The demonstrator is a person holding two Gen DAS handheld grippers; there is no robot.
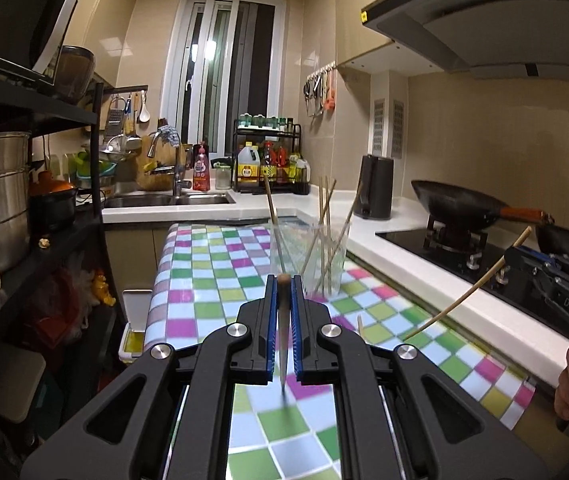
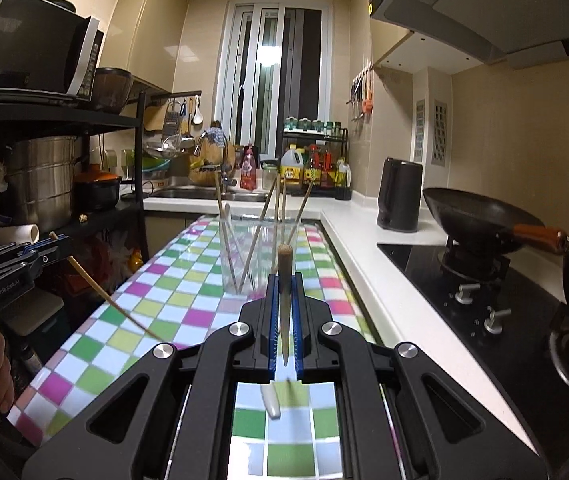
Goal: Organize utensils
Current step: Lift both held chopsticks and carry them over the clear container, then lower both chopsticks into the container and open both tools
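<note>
Each gripper holds one wooden chopstick upright, thick end up, above the checkered tablecloth [image 1: 212, 280]. In the left wrist view my left gripper [image 1: 283, 280] is shut on its chopstick [image 1: 283, 320]. A clear glass cup [image 1: 316, 256] with several chopsticks stands just beyond it. My right gripper [image 1: 514, 252] shows at the right, clamping a slanted chopstick [image 1: 464, 300]. In the right wrist view my right gripper [image 2: 284, 278] is shut on its chopstick [image 2: 284, 264], with the cup [image 2: 258, 256] straight ahead. At the left is my left gripper [image 2: 58, 242] with its chopstick [image 2: 112, 300].
A white utensil handle [image 2: 270, 400] lies on the cloth under the right gripper. A short stick end [image 1: 360, 326] shows beside the left gripper. A white counter [image 2: 364, 240], kettle [image 2: 400, 196], wok [image 2: 480, 220] and hob are to the right. A black shelf rack [image 1: 44, 240] with pots stands left.
</note>
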